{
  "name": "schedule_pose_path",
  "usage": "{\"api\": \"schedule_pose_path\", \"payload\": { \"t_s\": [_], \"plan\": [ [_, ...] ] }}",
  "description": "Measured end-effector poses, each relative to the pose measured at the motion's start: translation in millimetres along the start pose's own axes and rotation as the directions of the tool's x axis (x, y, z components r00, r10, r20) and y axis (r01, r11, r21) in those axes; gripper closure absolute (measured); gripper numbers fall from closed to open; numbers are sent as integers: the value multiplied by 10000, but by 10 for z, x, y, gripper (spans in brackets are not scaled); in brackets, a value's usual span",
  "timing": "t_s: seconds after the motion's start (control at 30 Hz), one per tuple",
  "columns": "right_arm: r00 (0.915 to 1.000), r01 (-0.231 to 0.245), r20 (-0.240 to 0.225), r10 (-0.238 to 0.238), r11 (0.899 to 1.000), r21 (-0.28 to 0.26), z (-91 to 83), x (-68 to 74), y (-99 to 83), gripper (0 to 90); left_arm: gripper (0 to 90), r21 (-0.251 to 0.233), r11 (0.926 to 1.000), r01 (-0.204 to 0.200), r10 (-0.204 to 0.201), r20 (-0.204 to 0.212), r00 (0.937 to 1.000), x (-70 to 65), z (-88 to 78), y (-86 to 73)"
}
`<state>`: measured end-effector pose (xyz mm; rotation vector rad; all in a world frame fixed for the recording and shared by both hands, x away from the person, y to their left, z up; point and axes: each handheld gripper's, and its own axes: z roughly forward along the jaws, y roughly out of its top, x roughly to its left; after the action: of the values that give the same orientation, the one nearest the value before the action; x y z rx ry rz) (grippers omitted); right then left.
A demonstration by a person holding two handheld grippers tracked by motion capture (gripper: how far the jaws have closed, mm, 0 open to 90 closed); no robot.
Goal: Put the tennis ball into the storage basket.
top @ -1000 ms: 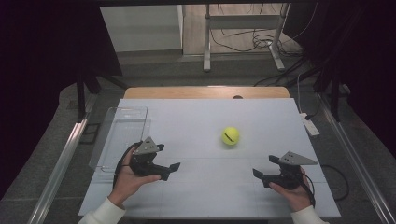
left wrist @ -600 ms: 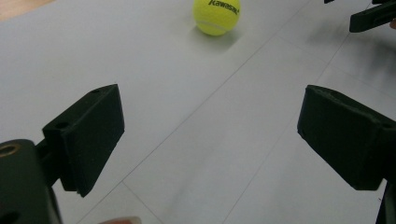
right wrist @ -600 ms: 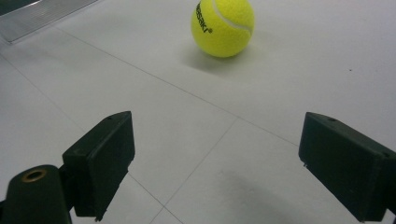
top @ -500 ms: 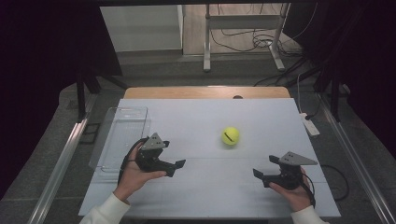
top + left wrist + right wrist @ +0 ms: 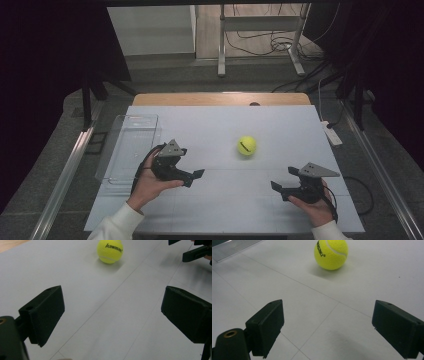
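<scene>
A yellow tennis ball (image 5: 246, 145) rests on the white table (image 5: 220, 210), right of centre. My left gripper (image 5: 194, 178) hovers left of and nearer than the ball, pointing towards it. Its jaws have just been opening and stand wide with nothing between them. In the left gripper view the ball (image 5: 110, 251) lies well ahead of the open gripper (image 5: 112, 315). My right gripper (image 5: 283, 179) is held at the near right, also open and empty. In the right gripper view the ball (image 5: 331, 253) sits ahead of that gripper (image 5: 327, 327).
A clear plastic tray (image 5: 127, 147) lies along the table's left edge, behind my left hand; its corner (image 5: 234, 247) is in the right gripper view. A white power strip (image 5: 332, 134) sits at the right edge. The other gripper (image 5: 197, 250) appears far off in the left gripper view.
My left gripper has shifted slightly to the right, towards the ball, and its jaws stand wider. The right gripper and the ball have not moved.
</scene>
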<state>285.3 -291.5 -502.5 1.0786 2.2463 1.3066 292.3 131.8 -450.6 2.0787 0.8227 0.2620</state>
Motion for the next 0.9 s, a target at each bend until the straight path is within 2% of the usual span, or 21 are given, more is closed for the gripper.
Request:
{"api": "schedule_pose_path", "payload": {
  "t_s": [0.73,0.9],
  "plan": [
    [10000,16,54,-16,10000,-2,-5,-12,-6,107,42,328,9989,-343,338,162,9993,-17,154,85],
    [10000,-9,92,9,10000,39,-9,-19,-10,107,42,397,9987,-314,306,192,9993,-12,206,101]
  ]
}}
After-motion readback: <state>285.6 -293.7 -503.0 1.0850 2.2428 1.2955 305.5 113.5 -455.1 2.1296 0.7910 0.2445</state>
